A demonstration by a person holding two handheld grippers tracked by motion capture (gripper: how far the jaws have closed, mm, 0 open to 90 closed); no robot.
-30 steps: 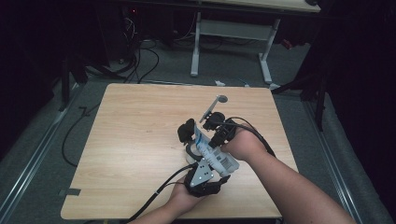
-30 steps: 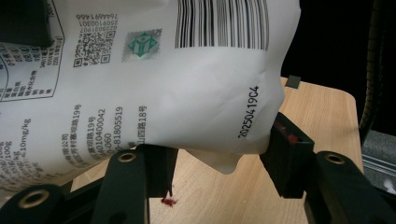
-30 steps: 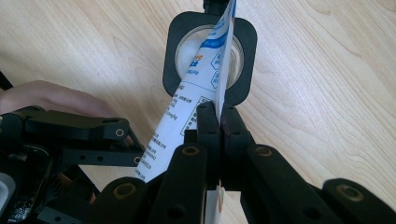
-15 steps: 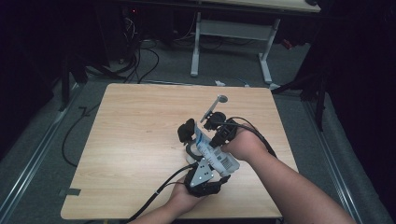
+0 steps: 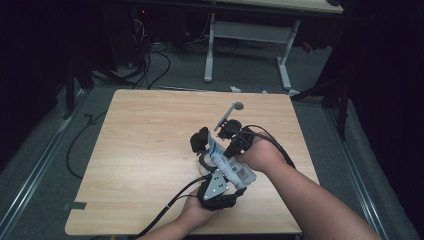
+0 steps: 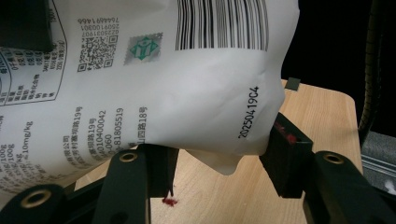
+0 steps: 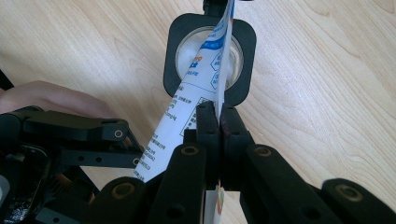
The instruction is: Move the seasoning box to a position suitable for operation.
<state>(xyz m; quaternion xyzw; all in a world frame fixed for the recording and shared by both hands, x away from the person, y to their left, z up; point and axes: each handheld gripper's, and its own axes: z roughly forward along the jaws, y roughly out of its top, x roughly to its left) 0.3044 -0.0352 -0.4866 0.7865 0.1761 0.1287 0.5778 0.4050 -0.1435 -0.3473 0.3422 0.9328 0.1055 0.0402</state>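
Print on the white pouch (image 6: 154, 84) is mostly cut off in the left gripper view: a barcode, a QR code and a date stamp are readable, the rest runs out of the picture. Its top edge is out of sight there too.

From the high view the pouch (image 5: 227, 165) sits near the middle of the wooden table (image 5: 145, 145), held up between both tools, and the hands cover most of it. The left gripper (image 5: 216, 187) comes from the near edge; its jaws are spread fairly wide around the pouch's lower corner, one on each side, though I can't tell if both really press it. The right gripper (image 7: 218, 126) has its jaws pinched tight on the pouch's thin edge.

Past that edge is a black square-ish holder with a round pale opening (image 7: 210, 56). The pouch hangs across it, so whatever's inside is hard to make out.

Farther back on the table lies a small grey rod with a round end (image 5: 229, 112). Behind the table, another desk's white legs (image 5: 247, 45) and floor cables (image 5: 150, 65).
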